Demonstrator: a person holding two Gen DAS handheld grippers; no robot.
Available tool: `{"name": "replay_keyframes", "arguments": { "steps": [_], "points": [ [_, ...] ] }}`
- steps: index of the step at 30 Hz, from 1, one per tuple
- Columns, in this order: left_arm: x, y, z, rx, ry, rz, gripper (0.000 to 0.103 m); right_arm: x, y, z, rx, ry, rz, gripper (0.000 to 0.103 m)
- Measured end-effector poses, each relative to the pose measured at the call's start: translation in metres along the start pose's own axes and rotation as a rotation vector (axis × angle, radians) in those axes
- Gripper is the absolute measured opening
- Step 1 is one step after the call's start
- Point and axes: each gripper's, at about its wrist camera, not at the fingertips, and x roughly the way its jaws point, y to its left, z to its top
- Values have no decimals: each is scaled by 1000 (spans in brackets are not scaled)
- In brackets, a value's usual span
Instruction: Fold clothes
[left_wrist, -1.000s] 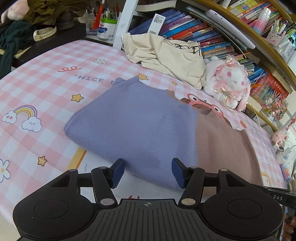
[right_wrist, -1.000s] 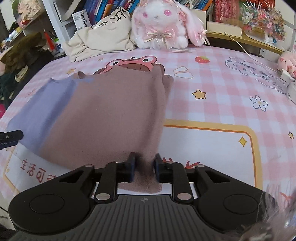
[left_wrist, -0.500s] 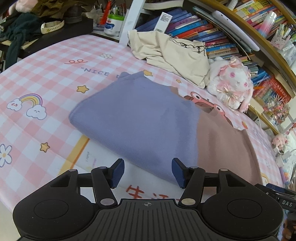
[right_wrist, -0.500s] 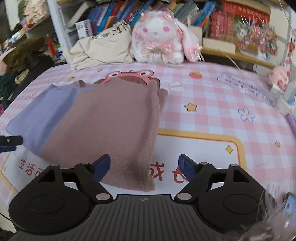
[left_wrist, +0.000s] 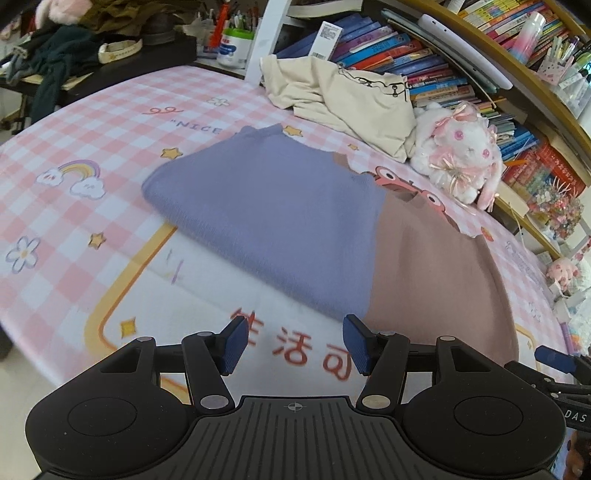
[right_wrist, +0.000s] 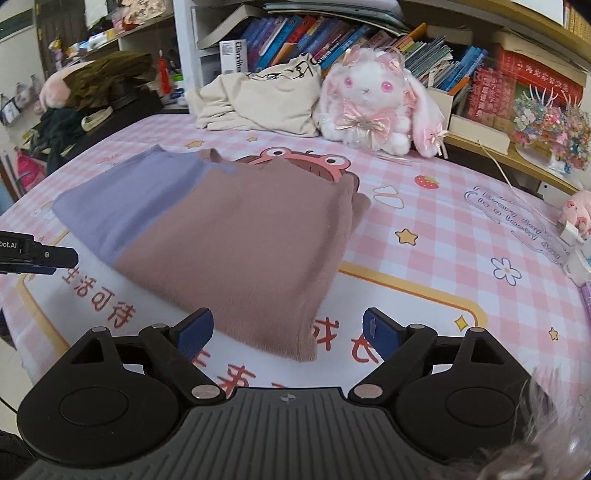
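Note:
A folded sweater (left_wrist: 295, 221), purple on its left half and brown on its right, lies flat on the pink checked table cover (left_wrist: 92, 122). My left gripper (left_wrist: 295, 341) is open just short of the sweater's near purple edge, with only printed cover between its blue pads. In the right wrist view the same sweater (right_wrist: 236, 229) lies ahead. My right gripper (right_wrist: 288, 330) has its jaws opening wide; the brown near corner lies between them, untouched by either pad. The left gripper's tip (right_wrist: 37, 254) shows at the left edge.
A crumpled cream garment (left_wrist: 343, 96) and a white-and-pink plush rabbit (left_wrist: 461, 162) sit at the table's far side against shelves of books (left_wrist: 424, 55). Dark clothes (left_wrist: 55, 62) are heaped on a side table at far left. The table's near-left edge (left_wrist: 22, 343) drops off.
The right gripper was shut on the brown hem; it let go, opened wide and drew back a little. The left gripper, still open, pulled back off the purple edge.

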Motion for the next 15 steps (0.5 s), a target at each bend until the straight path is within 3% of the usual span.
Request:
{"name": "replay_keyframes", "arguments": {
  "steps": [15],
  "points": [
    [-15, 6, -13, -47, -24, 34, 58, -2, 3, -6, -22, 20, -1, 88]
  ]
}}
